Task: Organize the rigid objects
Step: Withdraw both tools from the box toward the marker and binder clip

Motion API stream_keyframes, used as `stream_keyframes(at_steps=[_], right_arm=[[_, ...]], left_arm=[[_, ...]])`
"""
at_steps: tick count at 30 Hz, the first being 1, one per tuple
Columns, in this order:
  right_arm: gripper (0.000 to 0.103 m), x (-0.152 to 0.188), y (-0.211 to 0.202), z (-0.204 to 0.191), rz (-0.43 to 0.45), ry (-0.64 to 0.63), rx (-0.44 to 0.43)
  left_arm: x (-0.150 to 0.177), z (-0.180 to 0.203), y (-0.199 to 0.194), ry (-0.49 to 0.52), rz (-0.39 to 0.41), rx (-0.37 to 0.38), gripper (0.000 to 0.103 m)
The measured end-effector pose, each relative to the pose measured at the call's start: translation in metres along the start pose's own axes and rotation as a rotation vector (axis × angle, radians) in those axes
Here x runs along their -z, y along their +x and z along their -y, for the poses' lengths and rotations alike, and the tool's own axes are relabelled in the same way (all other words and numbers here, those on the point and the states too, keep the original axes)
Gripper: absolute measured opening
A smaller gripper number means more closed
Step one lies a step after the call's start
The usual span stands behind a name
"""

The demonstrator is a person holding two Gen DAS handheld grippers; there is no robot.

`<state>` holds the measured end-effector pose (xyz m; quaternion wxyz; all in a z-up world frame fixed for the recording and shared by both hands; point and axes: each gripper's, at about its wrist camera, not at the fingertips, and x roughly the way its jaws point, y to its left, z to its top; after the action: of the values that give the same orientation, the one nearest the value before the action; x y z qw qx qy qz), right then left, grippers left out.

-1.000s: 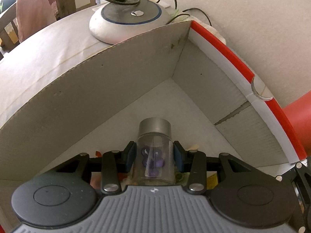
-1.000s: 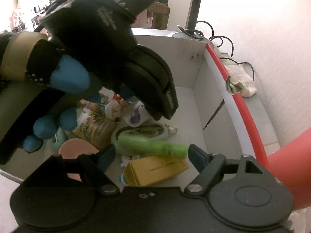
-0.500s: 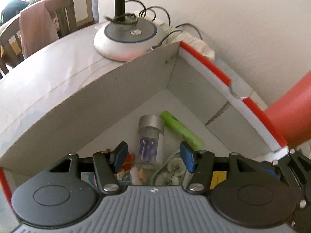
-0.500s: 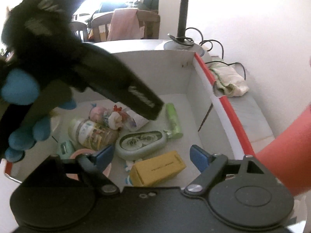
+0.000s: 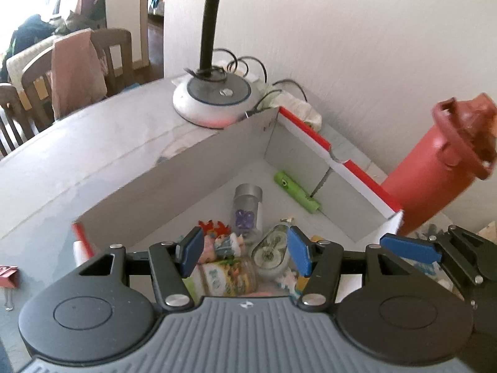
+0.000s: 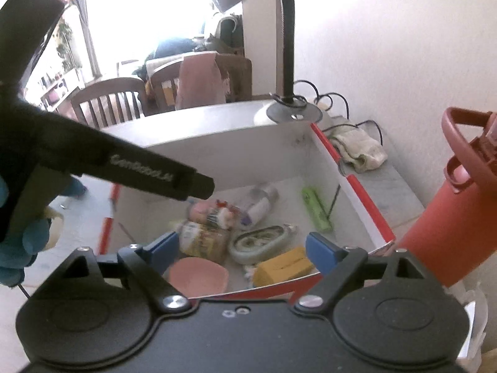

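A white cardboard box with a red rim (image 5: 313, 138) (image 6: 351, 186) stands on the table. Inside lie a clear bottle with a grey cap and purple beads (image 5: 247, 206) (image 6: 261, 202), a green tube (image 5: 296, 191) (image 6: 316, 208), an oval green case (image 5: 273, 253) (image 6: 261, 242), a yellow box (image 6: 282, 267), a printed jar (image 5: 230, 276) (image 6: 205, 242), a pink dish (image 6: 198, 275) and small figurines (image 5: 222, 242). My left gripper (image 5: 245, 255) is open and empty above the box. My right gripper (image 6: 240, 248) is open and empty above the box's near edge.
A desk lamp base (image 5: 217, 99) (image 6: 292, 113) with cables stands behind the box. A red lidded container (image 5: 435, 168) (image 6: 447, 205) stands right of the box. A crumpled cloth (image 6: 360, 152) lies by the wall. Chairs (image 5: 77, 68) stand beyond the table.
My left gripper opened and let go of the clear bottle, which now lies in the box. Both grippers have lifted up and back from the box.
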<state>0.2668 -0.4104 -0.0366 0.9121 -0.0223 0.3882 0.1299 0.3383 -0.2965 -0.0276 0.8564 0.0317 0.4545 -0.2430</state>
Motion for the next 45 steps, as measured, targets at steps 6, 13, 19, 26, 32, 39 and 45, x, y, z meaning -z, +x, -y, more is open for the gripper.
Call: stream_keyframes(at_steps=[6,13,19,26,32,39,45], right_arm=[[0.089,0.003,-0.026,-0.027,0.042,0.008,-0.012],[0.091,0.012,-0.053,-0.062,0.087,0.023,-0.037],[0.095,0.021,-0.066,-0.097,0.114,0.026,-0.088],[0.096,0.031,-0.072,-0.139,0.123,0.003,-0.127],[0.096,0.037,-0.07,-0.169,0.123,-0.009,-0.132],[0.096,0.045,-0.059,-0.193,0.108,-0.031,-0.125],[0.096,0.044,-0.037,-0.206,0.094,-0.059,-0.116]], left_arm=[[0.019,-0.016,-0.045,-0.003,0.05,0.002,0.058],[0.048,-0.04,-0.097,-0.012,0.109,-0.011,0.058],[0.078,-0.064,-0.134,-0.031,0.148,-0.024,0.068],[0.115,-0.096,-0.167,-0.084,0.164,-0.041,0.075],[0.141,-0.122,-0.191,-0.116,0.179,-0.049,0.081],[0.161,-0.147,-0.202,-0.161,0.185,-0.066,0.083],[0.168,-0.169,-0.192,-0.198,0.191,-0.101,0.097]])
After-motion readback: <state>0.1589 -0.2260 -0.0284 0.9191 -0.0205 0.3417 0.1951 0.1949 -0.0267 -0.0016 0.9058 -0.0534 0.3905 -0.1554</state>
